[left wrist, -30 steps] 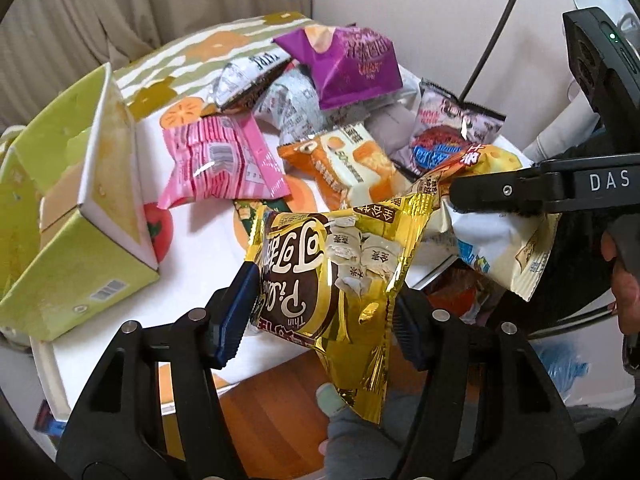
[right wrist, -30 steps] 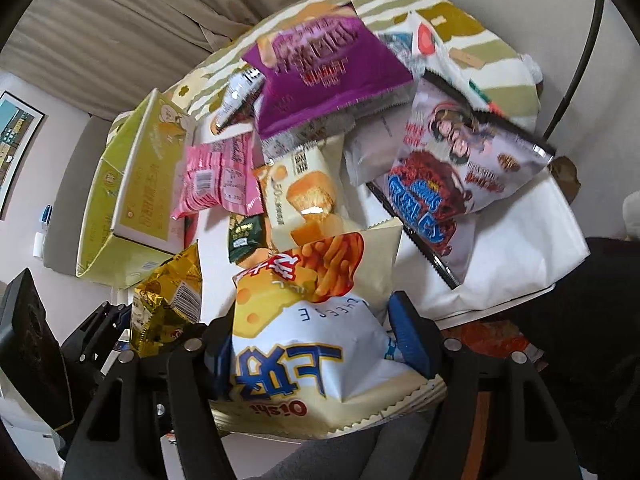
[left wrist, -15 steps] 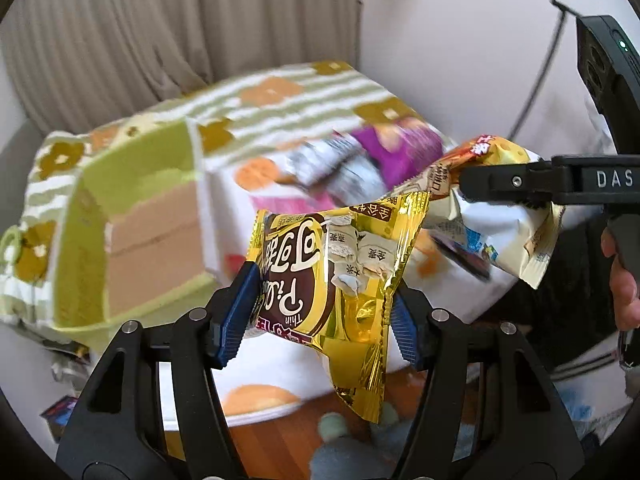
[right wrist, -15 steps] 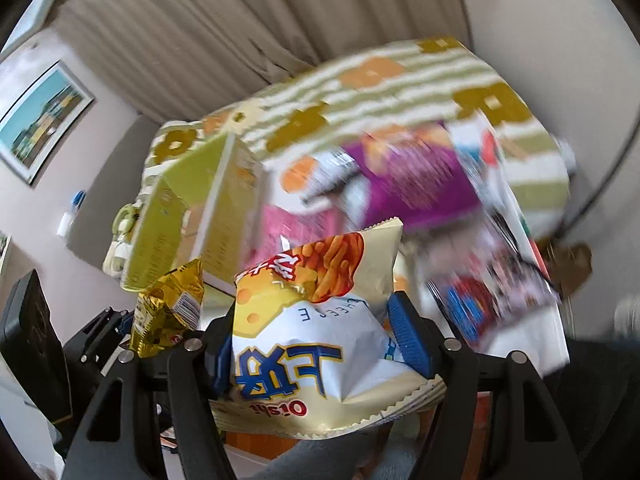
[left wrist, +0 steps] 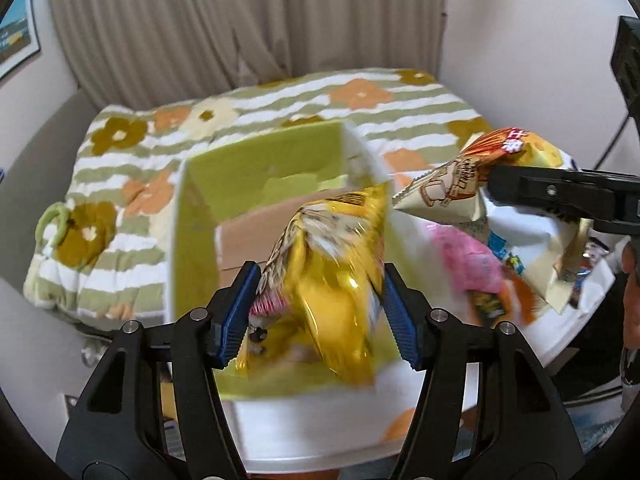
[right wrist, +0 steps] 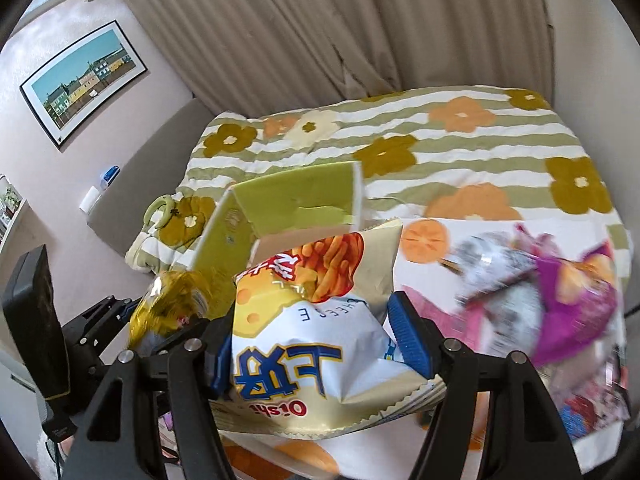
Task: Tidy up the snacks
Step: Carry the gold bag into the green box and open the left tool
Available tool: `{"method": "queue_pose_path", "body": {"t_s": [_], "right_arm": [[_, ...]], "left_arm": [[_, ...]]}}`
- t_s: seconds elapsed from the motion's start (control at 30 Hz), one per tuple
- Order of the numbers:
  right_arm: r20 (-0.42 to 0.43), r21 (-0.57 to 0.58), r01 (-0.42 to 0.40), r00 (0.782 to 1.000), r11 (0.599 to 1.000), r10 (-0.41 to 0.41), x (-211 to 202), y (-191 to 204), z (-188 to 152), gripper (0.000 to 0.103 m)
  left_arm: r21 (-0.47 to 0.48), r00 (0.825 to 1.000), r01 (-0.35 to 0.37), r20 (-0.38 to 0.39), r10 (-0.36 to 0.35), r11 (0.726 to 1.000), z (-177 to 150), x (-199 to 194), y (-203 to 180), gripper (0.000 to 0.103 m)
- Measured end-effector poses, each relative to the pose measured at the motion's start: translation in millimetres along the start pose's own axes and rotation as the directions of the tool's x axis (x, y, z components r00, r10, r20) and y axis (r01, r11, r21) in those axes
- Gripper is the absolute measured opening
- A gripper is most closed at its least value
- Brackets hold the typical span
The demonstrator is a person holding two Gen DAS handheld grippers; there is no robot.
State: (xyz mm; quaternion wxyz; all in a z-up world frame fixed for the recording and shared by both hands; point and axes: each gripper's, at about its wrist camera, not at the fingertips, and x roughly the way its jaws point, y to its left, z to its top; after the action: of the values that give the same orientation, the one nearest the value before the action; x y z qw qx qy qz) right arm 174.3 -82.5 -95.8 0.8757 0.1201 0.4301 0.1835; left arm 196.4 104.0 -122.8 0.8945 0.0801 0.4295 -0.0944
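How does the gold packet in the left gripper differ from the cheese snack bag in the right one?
The gold packet is shiny yellow-gold foil; the cheese snack bag is matte white with blue lettering. The gold packet looks narrower, the cheese snack bag wider and puffier. Each is clamped between blue pads, near the green box.

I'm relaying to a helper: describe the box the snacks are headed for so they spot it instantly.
On the white table in front of the flowered striped bedspread stands an open-topped box. It is lime green with a plain cardboard floor, the only rigid container among soft snack bags.
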Motion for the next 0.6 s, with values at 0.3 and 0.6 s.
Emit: {"method": "queue_pose_path", "body": {"t_s": [0.3, 0.6], "right_arm": [[-0.051, -0.021, 0.067, 0.996, 0.998, -0.068, 65.2, 30.5, 13.3, 0.064], [-0.123, -0.073, 0.105, 0.986, 0.992, -0.113, 99.4, 31.4, 11.4, 0.064]], "left_arm": [[-0.011, 0.992, 0.038, -0.123, -0.039, 0.999, -2.1, 70.0, 49.6, 0.056], [-0.039, 0.985, 0.049, -0.165, -0.055, 0.998, -14.4, 89.4, 58.7, 0.097]]}}
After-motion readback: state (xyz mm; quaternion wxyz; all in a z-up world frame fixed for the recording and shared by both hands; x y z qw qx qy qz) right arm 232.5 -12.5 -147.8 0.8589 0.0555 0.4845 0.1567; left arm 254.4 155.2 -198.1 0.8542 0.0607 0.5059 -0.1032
